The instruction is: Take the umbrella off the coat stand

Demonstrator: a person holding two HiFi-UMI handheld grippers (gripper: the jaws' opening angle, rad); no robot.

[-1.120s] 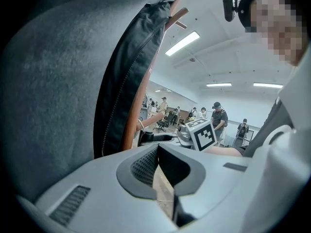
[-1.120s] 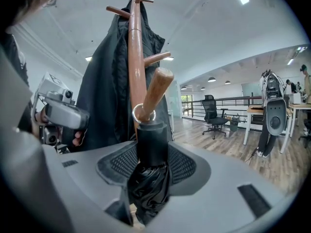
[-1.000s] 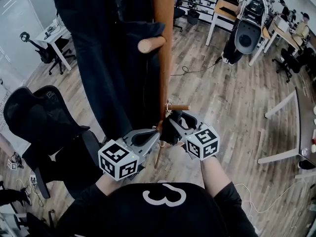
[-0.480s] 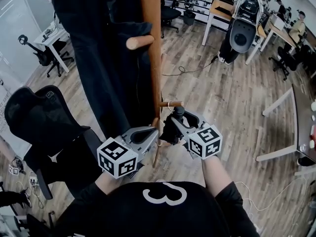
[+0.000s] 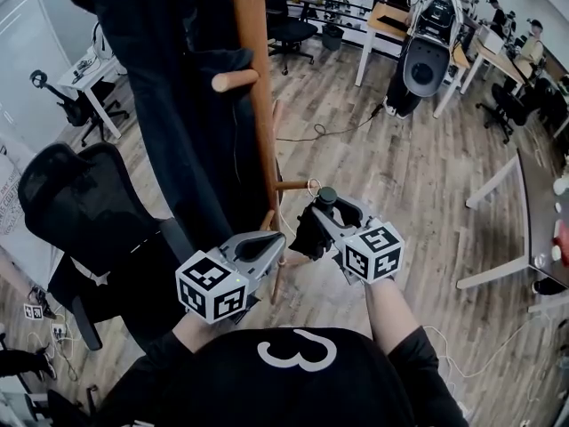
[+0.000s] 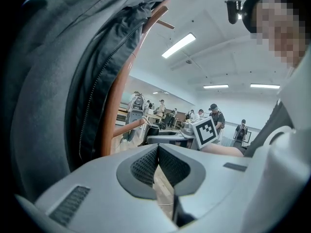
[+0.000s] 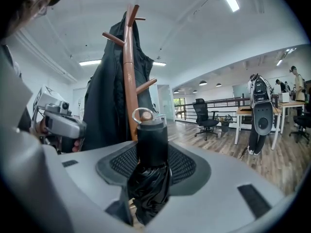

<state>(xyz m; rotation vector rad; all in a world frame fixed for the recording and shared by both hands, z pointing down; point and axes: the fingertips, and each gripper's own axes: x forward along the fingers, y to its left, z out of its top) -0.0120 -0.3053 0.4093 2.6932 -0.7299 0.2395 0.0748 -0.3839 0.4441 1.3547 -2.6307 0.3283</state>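
A wooden coat stand point(image 5: 252, 105) rises ahead with a dark coat point(image 5: 169, 87) hung on its left side. My right gripper point(image 5: 311, 222) is shut on a folded black umbrella point(image 5: 308, 231), just right of the pole. The umbrella's pale loop point(image 5: 313, 185) sits at the tip of a short low peg point(image 5: 289, 185); whether it still rings the peg I cannot tell. In the right gripper view the umbrella point(image 7: 151, 149) stands between the pads of the right gripper point(image 7: 150, 157), loop point(image 7: 142, 114) on top. My left gripper point(image 5: 277, 241) is shut and holds nothing, its tip point(image 6: 157, 149) beside the stand point(image 6: 116, 106).
A black office chair point(image 5: 80, 212) stands at the left. A black-and-white machine point(image 5: 422, 60) and desks with seated people line the back. A white-legged table point(image 5: 498, 238) is at the right. A cable point(image 5: 338, 130) lies on the wooden floor.
The right gripper with the umbrella has drawn right, away from the pole, and the loop has slid along the low peg to its tip. The left gripper has stayed put.
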